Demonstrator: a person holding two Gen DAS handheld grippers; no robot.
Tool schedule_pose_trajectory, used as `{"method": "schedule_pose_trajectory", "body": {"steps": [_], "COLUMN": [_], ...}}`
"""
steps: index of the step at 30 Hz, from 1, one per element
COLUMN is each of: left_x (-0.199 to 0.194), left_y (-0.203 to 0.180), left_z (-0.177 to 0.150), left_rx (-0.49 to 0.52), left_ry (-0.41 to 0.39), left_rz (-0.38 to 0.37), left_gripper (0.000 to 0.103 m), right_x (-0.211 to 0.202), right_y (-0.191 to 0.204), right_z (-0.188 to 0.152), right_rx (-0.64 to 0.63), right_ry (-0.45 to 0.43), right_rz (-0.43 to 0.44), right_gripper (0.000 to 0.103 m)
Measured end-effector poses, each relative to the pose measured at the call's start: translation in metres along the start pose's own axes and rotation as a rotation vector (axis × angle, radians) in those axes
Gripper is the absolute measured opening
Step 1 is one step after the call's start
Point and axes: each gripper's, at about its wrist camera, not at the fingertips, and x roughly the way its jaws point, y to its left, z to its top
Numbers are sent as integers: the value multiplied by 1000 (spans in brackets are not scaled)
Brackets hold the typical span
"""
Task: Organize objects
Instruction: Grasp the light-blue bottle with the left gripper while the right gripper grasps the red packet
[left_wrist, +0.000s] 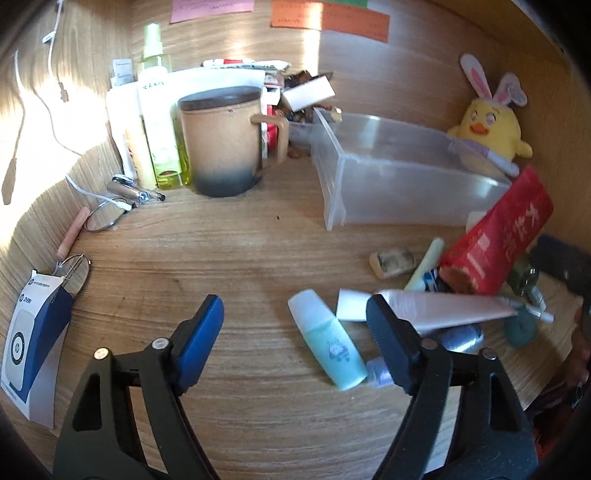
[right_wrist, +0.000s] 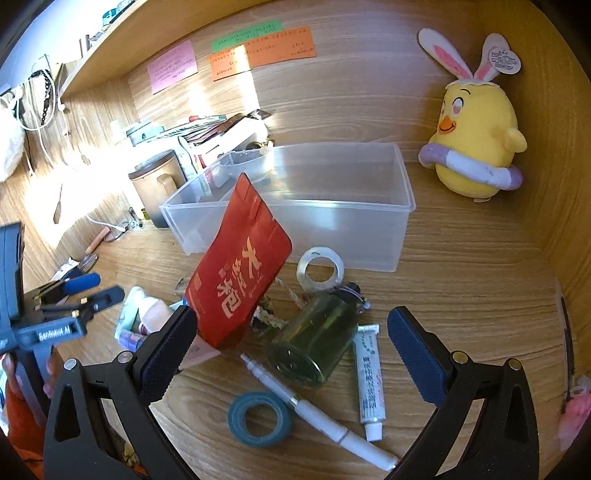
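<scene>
A clear plastic bin (left_wrist: 402, 173) (right_wrist: 295, 199) stands on the wooden desk. In front of it lies a pile: a red pouch (right_wrist: 240, 269) (left_wrist: 498, 236) propped upright, a green glass bottle (right_wrist: 314, 339) on its side, a clear tape roll (right_wrist: 320, 269), a teal tape roll (right_wrist: 258, 417), a white pen (right_wrist: 317, 413), a small white tube (right_wrist: 369, 376), a teal-and-white bottle (left_wrist: 328, 347) and a white tube (left_wrist: 450, 306). My left gripper (left_wrist: 295, 321) is open, the teal bottle between its fingers. My right gripper (right_wrist: 291, 332) is open above the green bottle.
A tan mug (left_wrist: 225, 140), spray and lotion bottles (left_wrist: 155, 110) and stacked items stand at the back left. A yellow chick plush (right_wrist: 476, 147) sits at the back right. A blue-white box (left_wrist: 33, 343), small mirrors (left_wrist: 103, 218) and a cable lie at the left.
</scene>
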Motion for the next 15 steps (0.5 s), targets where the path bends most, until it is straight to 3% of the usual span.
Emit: {"method": "schedule_pose_trajectory", "body": {"steps": [8, 15], "left_x": [8, 9], "left_y": [5, 18], "left_z": [-14, -14], "left_rx": [17, -3], "left_ry": [52, 57], "left_rz": [-34, -55], "left_gripper": [70, 61], "right_x": [20, 33], "right_y": [19, 34], "right_z": [9, 12], "right_rx": [-38, -86], "right_ry": [8, 17], "right_rz": [3, -5], "right_gripper": [91, 70]}}
